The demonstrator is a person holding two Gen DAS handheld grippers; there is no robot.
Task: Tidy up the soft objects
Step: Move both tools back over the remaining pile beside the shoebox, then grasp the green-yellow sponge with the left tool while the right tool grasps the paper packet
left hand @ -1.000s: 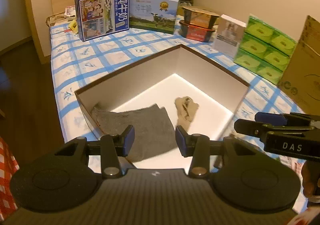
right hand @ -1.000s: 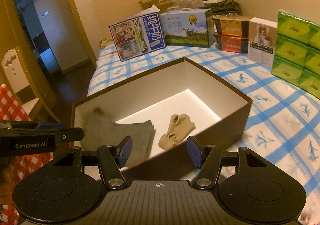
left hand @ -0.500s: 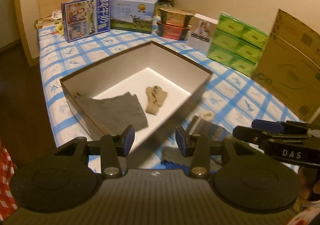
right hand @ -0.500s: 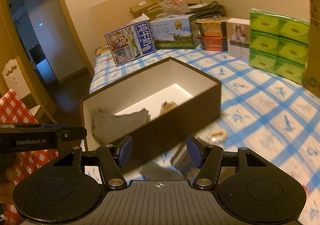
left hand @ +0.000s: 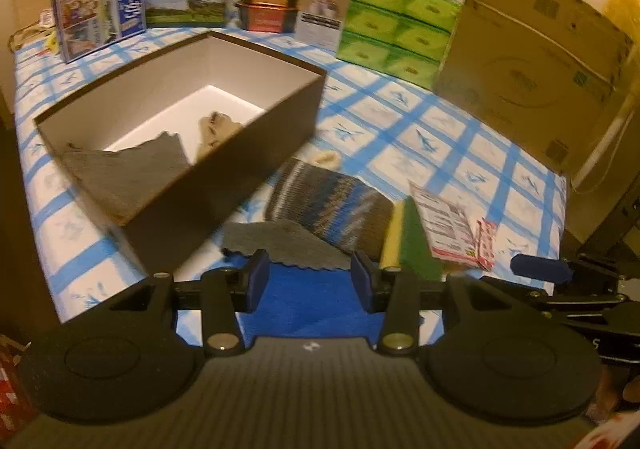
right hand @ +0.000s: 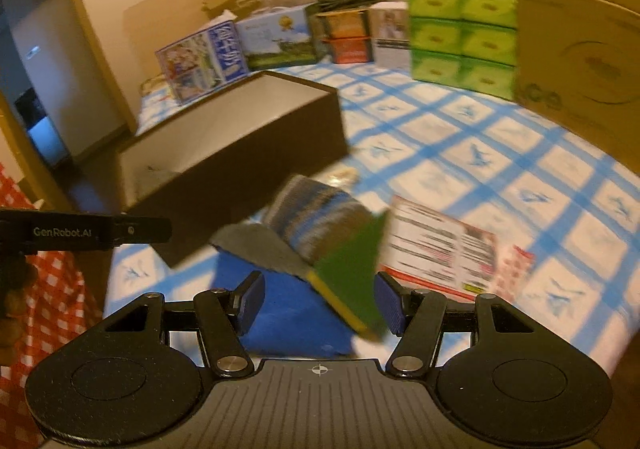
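While both pairs of fingers stand apart and hold nothing, the left gripper (left hand: 306, 285) hangs over a blue cloth (left hand: 308, 301), with a grey cloth (left hand: 280, 243) just ahead of its tips. Between the fingers of the right gripper (right hand: 318, 303) shows a green-and-yellow sponge (right hand: 354, 281), though contact cannot be told. Beyond lies a striped knitted piece (left hand: 332, 201) beside a printed packet (right hand: 440, 249), all on the blue-checked bed (left hand: 420, 137). Farther left, the brown box (left hand: 240, 145) contains a second grey cloth (left hand: 128, 177) and a beige sock (left hand: 216, 129). Green tissue packs (left hand: 396, 25) stand at the far side.
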